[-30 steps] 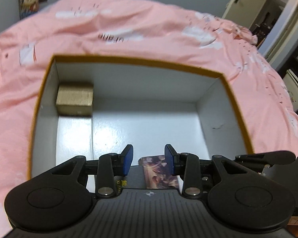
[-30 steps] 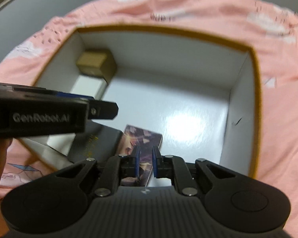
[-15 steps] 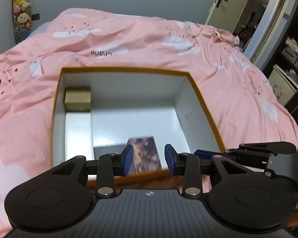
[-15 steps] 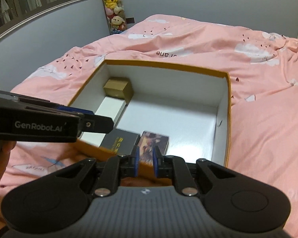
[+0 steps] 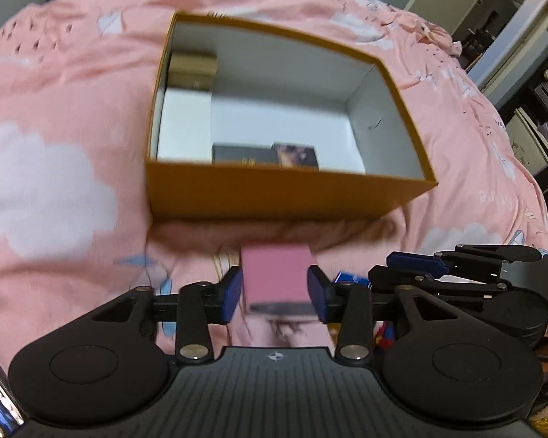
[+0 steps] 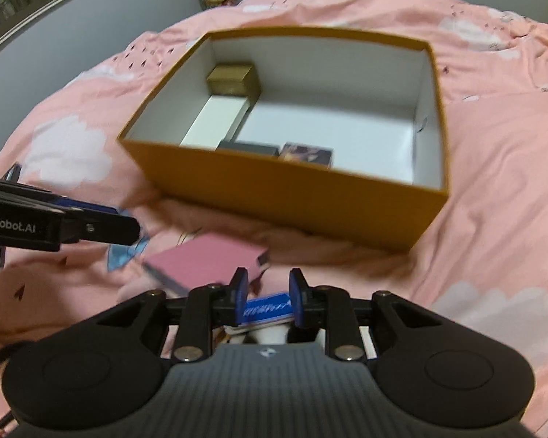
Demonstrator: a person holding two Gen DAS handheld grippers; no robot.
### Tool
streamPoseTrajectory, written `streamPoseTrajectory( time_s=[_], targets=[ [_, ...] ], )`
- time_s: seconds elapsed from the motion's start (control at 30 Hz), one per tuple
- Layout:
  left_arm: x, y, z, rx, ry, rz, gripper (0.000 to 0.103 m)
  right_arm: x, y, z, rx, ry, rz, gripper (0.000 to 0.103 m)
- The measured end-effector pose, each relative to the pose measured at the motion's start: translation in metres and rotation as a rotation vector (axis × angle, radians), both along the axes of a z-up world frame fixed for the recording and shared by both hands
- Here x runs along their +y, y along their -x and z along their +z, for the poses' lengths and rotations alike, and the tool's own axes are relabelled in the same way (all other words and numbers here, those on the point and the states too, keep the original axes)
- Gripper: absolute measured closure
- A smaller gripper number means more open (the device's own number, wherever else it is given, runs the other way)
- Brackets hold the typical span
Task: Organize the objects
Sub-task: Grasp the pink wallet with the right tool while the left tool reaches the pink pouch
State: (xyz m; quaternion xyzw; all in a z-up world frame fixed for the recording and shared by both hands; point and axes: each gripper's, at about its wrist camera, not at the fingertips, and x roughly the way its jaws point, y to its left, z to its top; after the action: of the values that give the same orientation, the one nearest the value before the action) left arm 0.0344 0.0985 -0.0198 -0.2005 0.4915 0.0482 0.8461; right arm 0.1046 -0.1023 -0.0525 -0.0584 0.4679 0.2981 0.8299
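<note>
Left wrist view: left gripper (image 5: 275,295), jaws just widened, straddles the pink box (image 5: 278,273) on the bedspread (image 5: 54,138), apparently ungripped. Right gripper (image 6: 267,294), jaws just parted, brackets a blue-labelled item (image 6: 266,308). Judgement: pickup stage; next, close, then carry to the orange box (image 6: 292,189).

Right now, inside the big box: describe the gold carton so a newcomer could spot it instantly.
Start at the orange box with a white interior, sitting on the pink bedspread. Look into its far left corner: the gold carton sits there, against the end of a flat white box. It is the only metallic gold item, and stands taller than the flat packs nearby.
</note>
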Motion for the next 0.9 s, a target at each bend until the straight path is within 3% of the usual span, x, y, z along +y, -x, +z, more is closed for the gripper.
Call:
streamPoseTrajectory(
  time_s=[0.27, 0.43, 0.53, 0.63, 0.73, 0.9],
  targets=[
    [-0.006, 0.008, -0.019, 0.080, 0.027, -0.035, 0.051, 0.020, 0.015, -0.006, 0.025, -0.005, 0.143, 0.065],
    [-0.014, 0.003, -0.031, 0.098, 0.003, -0.081, 0.066, 0.038, 0.020, -0.020, 0.041, 0.063, 0.226, 0.065],
    [-0.017, 0.000, -0.033, 0.083, -0.021, -0.092, 0.070, 0.041, 0.020, -0.023, 0.039, 0.069, 0.240, 0.065],
    [-0.014, -0.001, -0.029, 0.047, 0.006, -0.093, 0.076, 0.045, 0.020, -0.023, 0.039, 0.073, 0.254, 0.065],
    [-0.011, -0.006, -0.025, 0.021, 0.028, -0.090, 0.077, 0.049, 0.020, -0.022, 0.014, 0.087, 0.260, 0.058],
    [-0.012, -0.015, -0.019, -0.012, 0.010, -0.094, 0.076, 0.046, 0.014, -0.021, -0.037, 0.133, 0.220, 0.058]
  ],
)
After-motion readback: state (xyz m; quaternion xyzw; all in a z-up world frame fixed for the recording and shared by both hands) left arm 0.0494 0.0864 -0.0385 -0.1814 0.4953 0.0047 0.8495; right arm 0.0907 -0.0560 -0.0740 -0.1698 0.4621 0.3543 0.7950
